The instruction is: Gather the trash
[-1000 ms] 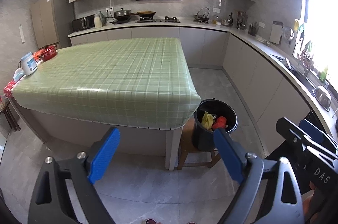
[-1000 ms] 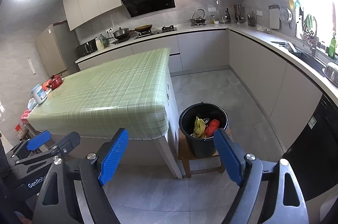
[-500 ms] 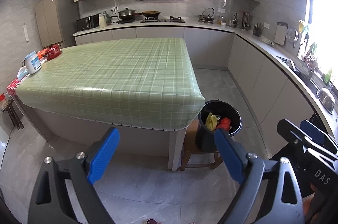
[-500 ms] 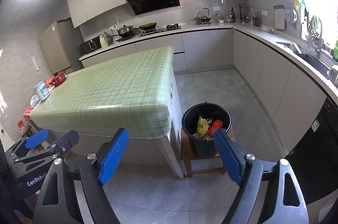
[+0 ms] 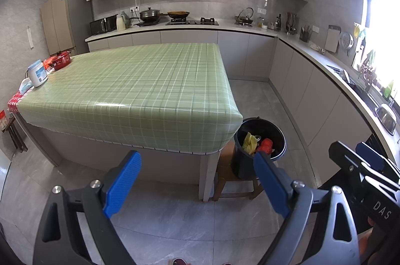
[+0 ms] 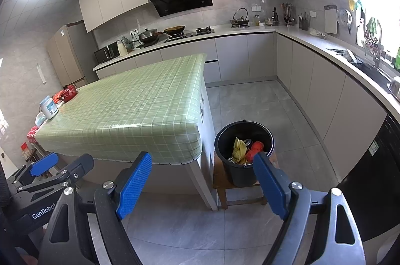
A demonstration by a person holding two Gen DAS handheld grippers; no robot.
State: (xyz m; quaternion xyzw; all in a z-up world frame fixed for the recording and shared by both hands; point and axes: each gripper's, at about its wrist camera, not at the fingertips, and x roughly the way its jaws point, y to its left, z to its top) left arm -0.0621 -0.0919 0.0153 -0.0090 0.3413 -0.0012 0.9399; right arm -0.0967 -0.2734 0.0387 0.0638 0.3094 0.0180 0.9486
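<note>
Black and already holding yellow and red scraps, the bucket [image 6: 243, 152] sits on a low stool [image 6: 222, 186] ahead of both grippers — left gripper [image 5: 197, 180] and right gripper [image 6: 202, 180] gape wide, empty — likely raised for easy dropping.

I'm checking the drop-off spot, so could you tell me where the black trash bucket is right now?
In both wrist views the black bucket stands on a small wooden stool on the floor, just right of the near right corner of the green-checked table.

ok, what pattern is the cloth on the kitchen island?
Light green plaid with white and darker grid lines, on the glossy island tablecloth; it shows best in the left wrist view.
</note>
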